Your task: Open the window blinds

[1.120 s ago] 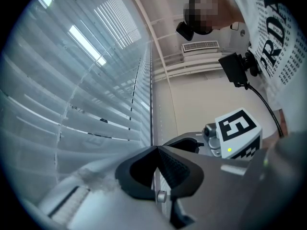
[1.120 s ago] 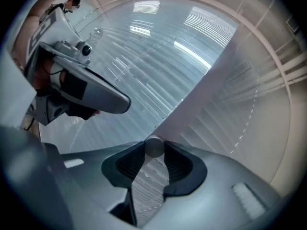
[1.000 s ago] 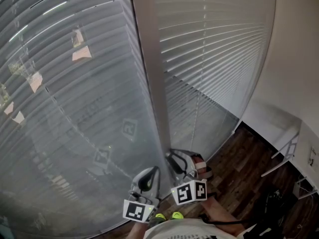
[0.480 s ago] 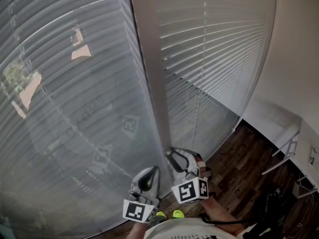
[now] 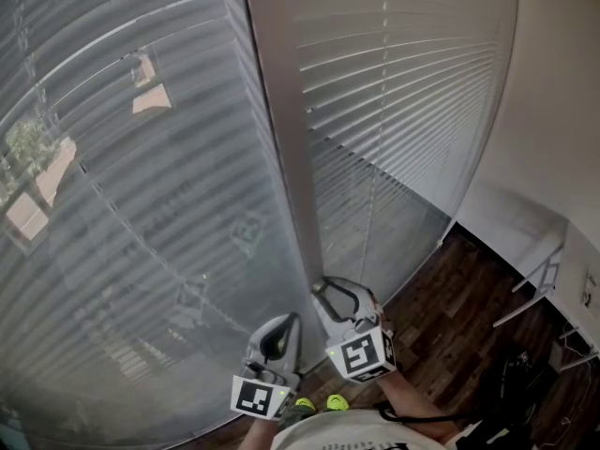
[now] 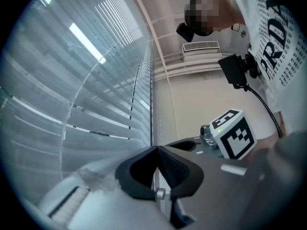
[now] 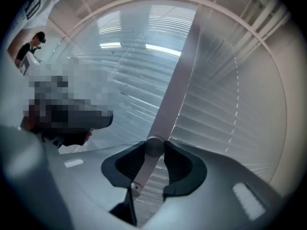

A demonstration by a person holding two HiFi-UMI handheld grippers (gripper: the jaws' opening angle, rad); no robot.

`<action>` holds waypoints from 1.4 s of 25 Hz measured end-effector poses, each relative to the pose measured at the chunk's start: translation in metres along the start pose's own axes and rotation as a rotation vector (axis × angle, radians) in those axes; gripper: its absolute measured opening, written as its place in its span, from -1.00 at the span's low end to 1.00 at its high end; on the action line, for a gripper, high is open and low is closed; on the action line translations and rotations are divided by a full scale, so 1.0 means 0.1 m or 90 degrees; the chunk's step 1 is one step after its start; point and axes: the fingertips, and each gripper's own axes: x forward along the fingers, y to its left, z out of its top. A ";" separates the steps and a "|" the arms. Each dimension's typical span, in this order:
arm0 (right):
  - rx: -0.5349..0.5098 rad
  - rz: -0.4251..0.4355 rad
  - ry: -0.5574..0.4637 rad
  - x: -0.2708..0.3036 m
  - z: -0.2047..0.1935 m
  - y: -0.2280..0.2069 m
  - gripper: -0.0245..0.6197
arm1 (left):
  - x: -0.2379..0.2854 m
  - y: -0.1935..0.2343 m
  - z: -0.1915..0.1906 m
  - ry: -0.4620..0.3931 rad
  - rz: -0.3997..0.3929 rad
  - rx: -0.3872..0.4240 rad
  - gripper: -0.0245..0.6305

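Now: window post [image 5: 281,111] rises straight ahead of both sets of fingers, and the blinds [image 5: 141,204] hang close beyond the tips on either side. Slats left of the fingers partly tilted, outdoors showing through. Open room only behind and right of the right fingers, over dark floor [image 5: 469,326]. Grip: right gripper [image 7: 154,145] clamped on the blind wand [image 7: 143,170], which runs back between its fingers. Just left of it, left gripper [image 6: 156,148] has tips together, nothing held. White wall [image 5: 553,111] well off right.
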 end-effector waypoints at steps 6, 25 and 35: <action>0.108 0.005 -0.012 0.00 -0.01 -0.03 -0.53 | -0.01 0.00 -0.04 0.005 -0.013 0.012 -0.95; 0.304 0.018 -0.039 0.01 -0.04 -0.07 -0.52 | -0.01 -0.02 0.00 0.004 -0.027 0.013 -0.95; -0.040 0.028 0.015 -0.07 0.02 0.01 -0.50 | 0.00 -0.01 0.06 -0.004 -0.025 0.003 -0.95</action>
